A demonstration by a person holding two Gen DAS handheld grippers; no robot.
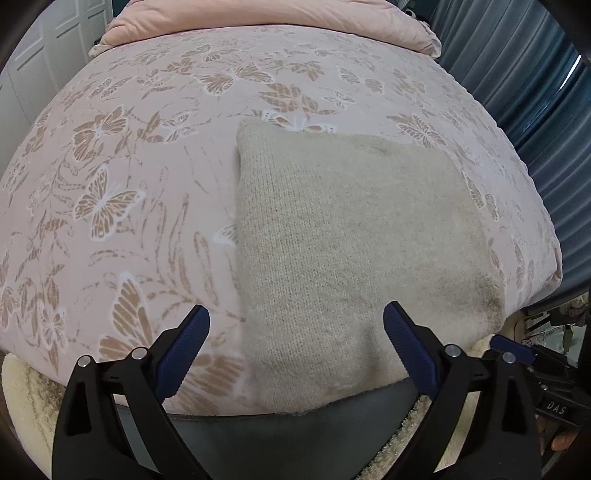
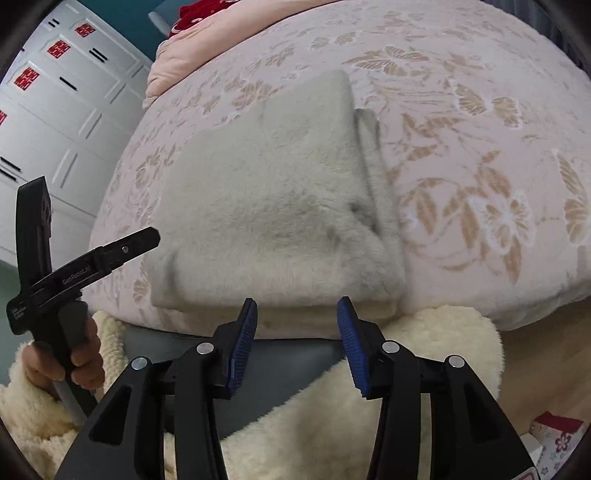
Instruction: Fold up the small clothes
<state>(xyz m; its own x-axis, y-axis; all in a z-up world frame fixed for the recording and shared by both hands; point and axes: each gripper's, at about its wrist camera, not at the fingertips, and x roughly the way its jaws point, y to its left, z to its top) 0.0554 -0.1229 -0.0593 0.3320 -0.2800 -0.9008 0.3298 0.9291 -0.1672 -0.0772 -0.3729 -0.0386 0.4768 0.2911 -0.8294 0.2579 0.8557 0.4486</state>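
A folded beige knit sweater (image 1: 354, 236) lies on the bed (image 1: 122, 206), at the near edge of the pink butterfly-print cover, well away from the pink pillow (image 1: 258, 18) at the bed's far end. The left gripper (image 1: 295, 332) hangs just above the sweater's near left corner with its jaws wide apart and nothing between them. The right gripper (image 2: 297, 325) sits just off the sweater's near edge, its jaws partly open and holding nothing. In the right wrist view a hand (image 2: 74, 365) in a fleecy cream sleeve (image 2: 22, 417) holds the left gripper's handle, left of the sweater.
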